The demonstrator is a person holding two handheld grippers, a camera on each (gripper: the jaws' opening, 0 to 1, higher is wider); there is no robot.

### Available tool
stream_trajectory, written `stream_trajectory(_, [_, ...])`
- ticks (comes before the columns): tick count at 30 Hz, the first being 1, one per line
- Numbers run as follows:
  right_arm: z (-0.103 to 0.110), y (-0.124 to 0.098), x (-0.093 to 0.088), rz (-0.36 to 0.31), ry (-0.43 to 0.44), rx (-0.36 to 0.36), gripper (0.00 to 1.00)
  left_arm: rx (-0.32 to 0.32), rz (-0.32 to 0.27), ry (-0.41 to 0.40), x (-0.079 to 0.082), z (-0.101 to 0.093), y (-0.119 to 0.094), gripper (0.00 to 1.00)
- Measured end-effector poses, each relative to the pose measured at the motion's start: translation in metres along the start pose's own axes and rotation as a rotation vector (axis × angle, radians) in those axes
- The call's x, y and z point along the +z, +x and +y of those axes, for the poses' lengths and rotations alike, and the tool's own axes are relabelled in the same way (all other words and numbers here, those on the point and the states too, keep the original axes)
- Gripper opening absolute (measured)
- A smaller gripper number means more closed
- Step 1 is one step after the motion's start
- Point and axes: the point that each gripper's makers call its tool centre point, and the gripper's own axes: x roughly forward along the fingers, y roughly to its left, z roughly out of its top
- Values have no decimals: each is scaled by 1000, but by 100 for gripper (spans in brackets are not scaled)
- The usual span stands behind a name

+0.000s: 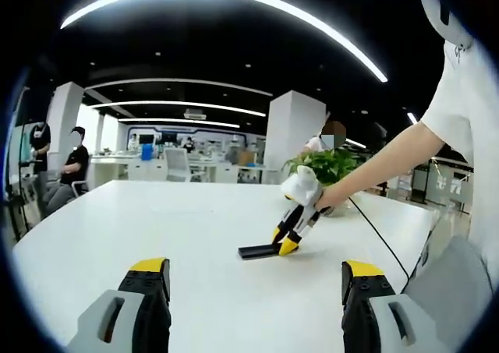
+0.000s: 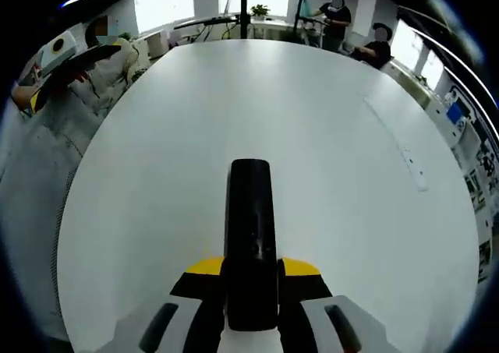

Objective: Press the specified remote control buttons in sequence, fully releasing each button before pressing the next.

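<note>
On matte white table (image 2: pixel 351 174): slim black remote (image 2: pixel 251 236), right tongs (image 2: pixel 251 271) clamping.

Looking down at a big white bench (image 2: pixel 312 135). Long black remote control (image 2: pixel 251 244) lying flat on it, pointing away up the middle. Right gripper (image 2: pixel 251 279) at the bottom, yellow-tipped jaws close on either side of the near end of the remote, seeming to touch it. Far up on the left, another gripper (image 2: pixel 58 61), held up off the bench. At the far end, two people sitting and a small green plant (image 2: pixel 260 11) near bright windows.
</note>
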Motion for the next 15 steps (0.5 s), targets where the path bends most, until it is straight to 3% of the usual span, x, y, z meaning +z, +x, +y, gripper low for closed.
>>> stream_trajectory(5, [0,-1,0,-1,6,4,25,0,1,6,0,0,0,94])
stream_trajectory(7, [-4,-2,-2,14,12,-15,36,0,-7,8,1,-1,0,94])
stream_trajectory(9, [5,-3,-9,24,112,13,48,-6,-7,8,2,-2,1,94])
stream_trajectory(12, [10,-13,-16,29,105,-2,50,-13,5,19,1,-4,1,94])
stream_trajectory(13, [10,-20,-13,-6,116,-24,52,-15,10,22,0,-5,1,94])
stream_trajectory(15, [14,-37,-5,-110,219,-45,59,-24,32,15,-2,-6,1,91])
